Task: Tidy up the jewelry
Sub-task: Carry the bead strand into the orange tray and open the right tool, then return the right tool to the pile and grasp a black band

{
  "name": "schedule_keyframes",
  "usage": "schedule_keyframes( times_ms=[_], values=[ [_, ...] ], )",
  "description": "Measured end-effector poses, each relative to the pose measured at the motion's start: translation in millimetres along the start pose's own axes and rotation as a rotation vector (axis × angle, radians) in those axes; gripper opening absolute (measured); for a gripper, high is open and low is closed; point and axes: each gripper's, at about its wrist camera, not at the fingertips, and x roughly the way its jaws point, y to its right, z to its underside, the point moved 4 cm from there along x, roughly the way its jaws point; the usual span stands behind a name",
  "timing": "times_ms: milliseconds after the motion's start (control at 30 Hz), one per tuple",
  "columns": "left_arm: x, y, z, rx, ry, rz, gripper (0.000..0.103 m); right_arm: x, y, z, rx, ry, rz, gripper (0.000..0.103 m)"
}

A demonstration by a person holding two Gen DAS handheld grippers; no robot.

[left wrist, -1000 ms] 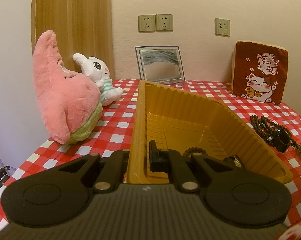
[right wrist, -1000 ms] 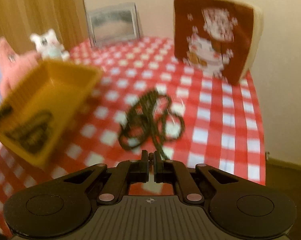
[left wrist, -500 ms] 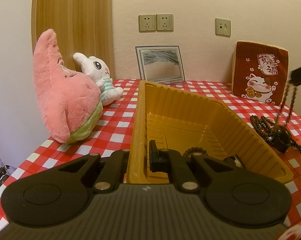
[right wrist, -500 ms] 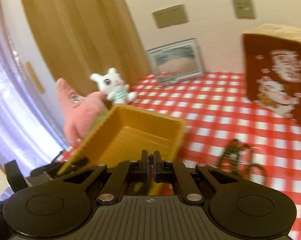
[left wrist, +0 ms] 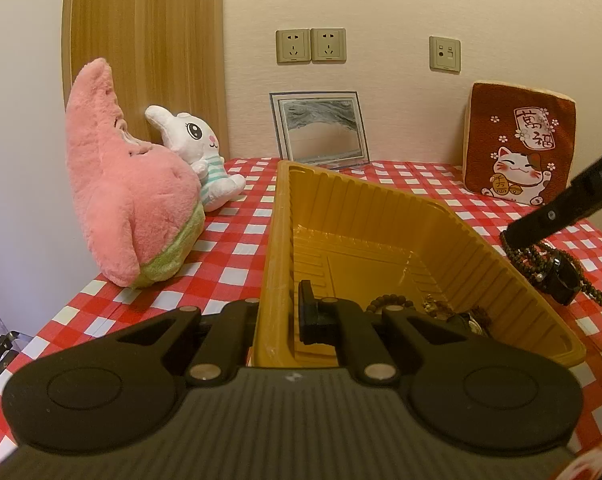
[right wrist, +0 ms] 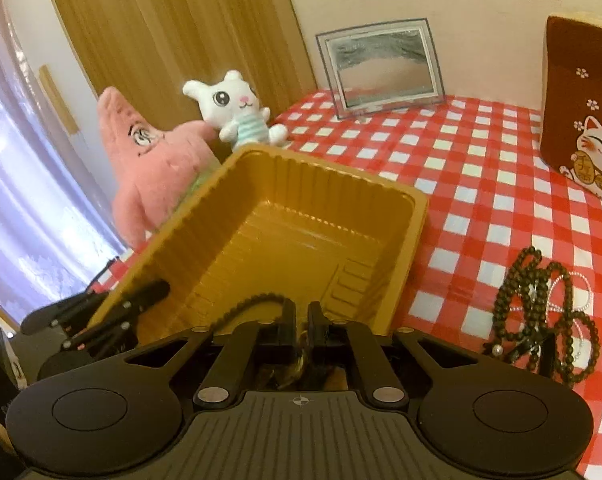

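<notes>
Left gripper (left wrist: 281,312) is clamping the near wall of the yellow tray (left wrist: 381,200), one finger inside and one outside, and is keeping it steady on the checked tablecloth (right wrist: 481,184).

Right gripper (right wrist: 300,316) is hanging over the tray's near corner with its jaws opening. A dark bead strand (right wrist: 245,306) is curling away from the left finger into the tray, and a brass-coloured piece is showing low in the gap. The pads no longer seem to be pressing on it.

Risks from here:
- The strand is draping over the finger and could snag as the gripper withdraws, which would drag it over the rim and onto the cloth.
- The release is happening close to the tray's wall, so a loose loop could end up hanging outside.
- The tray looks light, and a tug on a caught strand could tip or slide it if the left clamp slips.
- The remaining pile of beads (right wrist: 541,312), with a black band and a thin pearl string, is lying tangled on the cloth to the right, well apart from the tray. Lifting one piece could pull the others along.

Compared with a second ago, the right gripper was above that pile with its jaws together — now it is over the tray and parting. The left gripper and tray are staying put. More pieces are showing in the tray's near corner.
</notes>
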Motion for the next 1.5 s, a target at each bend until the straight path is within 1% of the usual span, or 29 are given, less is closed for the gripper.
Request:
schedule_keyframes(
  times_ms=[33,67,100,133,233,333,467,600,733,900,1100,1500],
  values=[
    [0,0,0,0.0,0.0,0.001,0.006,-1,0,3,0.001,-0.001,0.003,0.024],
    [0,0,0,0.001,0.001,0.0,0.006,-4,0,5,0.005,0.0,0.006,0.031],
    [0,0,0,0.0,0.0,0.0,0.006,-8,-1,8,0.007,0.005,0.008,0.039],
    [0,0,0,-0.001,-0.001,0.0,0.006,-14,0,12,0.009,0.013,0.012,0.043],
    [0,0,0,-0.002,-0.002,-0.001,0.006,-26,4,27,0.013,0.003,0.041,0.044],
    [0,0,0,-0.001,-0.002,-0.002,0.006,-35,16,43,0.027,-0.018,0.094,0.044],
    [1,0,0,-0.001,-0.005,-0.004,0.006,-50,42,64,0.079,-0.042,0.171,0.044],
    [1,0,0,0.0,-0.005,-0.005,0.006,-59,71,79,0.122,-0.066,0.267,0.044],
    [2,0,0,0.003,-0.005,-0.007,0.006,-60,95,88,0.151,-0.086,0.342,0.044],
    [2,0,0,0.009,-0.005,-0.008,0.006,-56,113,85,0.148,-0.088,0.402,0.044],
    [2,0,0,0.011,-0.006,-0.011,0.006,-49,121,72,0.145,-0.074,0.42,0.044],
    [4,-1,1,0.011,-0.014,-0.017,0.006,-19,131,49,0.138,-0.073,0.425,0.044]
  ],
)
